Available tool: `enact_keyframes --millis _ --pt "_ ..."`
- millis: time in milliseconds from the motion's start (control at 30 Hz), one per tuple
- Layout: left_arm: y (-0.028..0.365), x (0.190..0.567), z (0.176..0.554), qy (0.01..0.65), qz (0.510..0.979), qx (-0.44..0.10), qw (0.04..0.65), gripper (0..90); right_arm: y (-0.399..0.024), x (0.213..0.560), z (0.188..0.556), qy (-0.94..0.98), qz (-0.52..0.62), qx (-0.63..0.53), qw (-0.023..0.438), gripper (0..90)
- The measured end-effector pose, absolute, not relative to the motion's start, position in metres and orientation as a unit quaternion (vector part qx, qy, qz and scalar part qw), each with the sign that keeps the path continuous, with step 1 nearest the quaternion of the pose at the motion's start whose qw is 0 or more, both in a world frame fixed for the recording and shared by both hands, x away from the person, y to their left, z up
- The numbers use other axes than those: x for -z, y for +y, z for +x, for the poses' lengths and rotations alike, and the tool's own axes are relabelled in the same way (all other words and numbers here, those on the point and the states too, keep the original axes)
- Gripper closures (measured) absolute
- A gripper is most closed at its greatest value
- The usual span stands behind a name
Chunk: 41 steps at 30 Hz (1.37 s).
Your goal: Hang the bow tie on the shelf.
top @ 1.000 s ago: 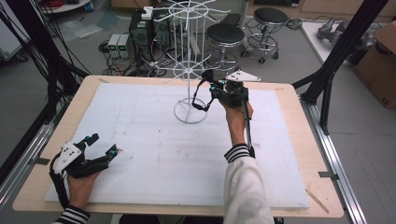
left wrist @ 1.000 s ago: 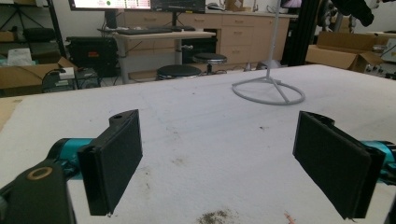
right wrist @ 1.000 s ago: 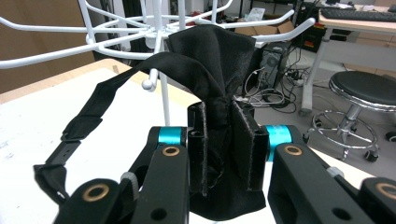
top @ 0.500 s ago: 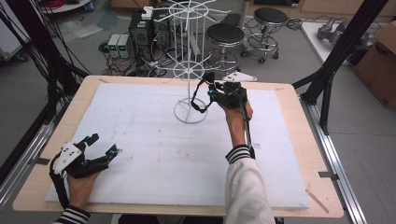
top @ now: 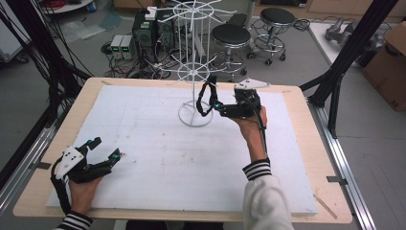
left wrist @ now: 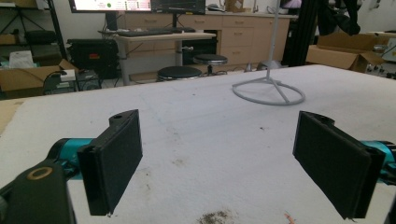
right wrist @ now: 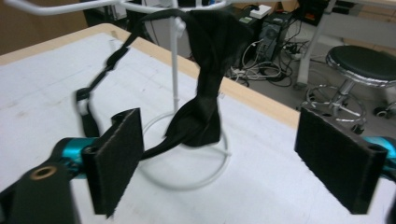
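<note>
A black bow tie (right wrist: 200,116) with its thin strap (right wrist: 100,74) hangs from a lower arm of the white wire rack (top: 194,62), near the rack's pole (right wrist: 175,74) and above its ring base (top: 195,116). My right gripper (right wrist: 219,168) faces it from close by. Its jaws have just been opening and now stand wide apart with nothing between the pads; the bow tie (top: 207,98) hangs just ahead of them. In the high view the right gripper (top: 218,106) sits right of the rack. My left gripper (top: 105,148) rests open at the near left of the table, its pads (left wrist: 119,158) bare.
A white foam sheet (top: 158,153) covers the wooden table (top: 306,143). Black frame posts stand at both sides. Stools (top: 231,36), computers and cables lie on the floor beyond the far edge. The rack base (left wrist: 268,93) lies far ahead of the left gripper.
The right gripper's jaws went from shut on the bow tie to wide open, and the hand drew back a little to the right, away from the rack. The left gripper stayed put.
</note>
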<state>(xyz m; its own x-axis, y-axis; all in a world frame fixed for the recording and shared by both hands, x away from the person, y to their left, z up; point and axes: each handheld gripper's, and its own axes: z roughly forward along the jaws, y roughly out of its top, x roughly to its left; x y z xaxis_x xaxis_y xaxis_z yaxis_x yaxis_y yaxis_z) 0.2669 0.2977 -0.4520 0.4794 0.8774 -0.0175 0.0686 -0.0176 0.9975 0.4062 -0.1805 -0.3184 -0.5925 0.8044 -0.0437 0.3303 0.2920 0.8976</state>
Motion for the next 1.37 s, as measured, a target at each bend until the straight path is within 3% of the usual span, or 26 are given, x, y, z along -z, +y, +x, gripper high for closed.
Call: enact_keyframes --millis 333,833,1067,1367 --pt "0.298 0.452 0.267 0.377 0.626 -0.343 0.59 16.0 -0.216 0.336 0.345 0.743 0.364 -0.486 0.282 11.4" --pt "0.298 0.452 0.266 0.375 0.627 -0.344 0.59 16.0 -0.242 0.422 0.267 0.679 0.378 -0.522 0.351 11.1" --pt "0.297 0.452 0.266 0.375 0.625 -0.345 0.592 16.0 -0.253 0.445 0.252 0.635 0.383 -0.531 0.409 11.1" --pt "0.295 0.452 0.266 0.37 0.63 -0.351 0.586 16.0 -0.254 0.452 0.255 0.63 0.395 -0.526 0.413 11.1"
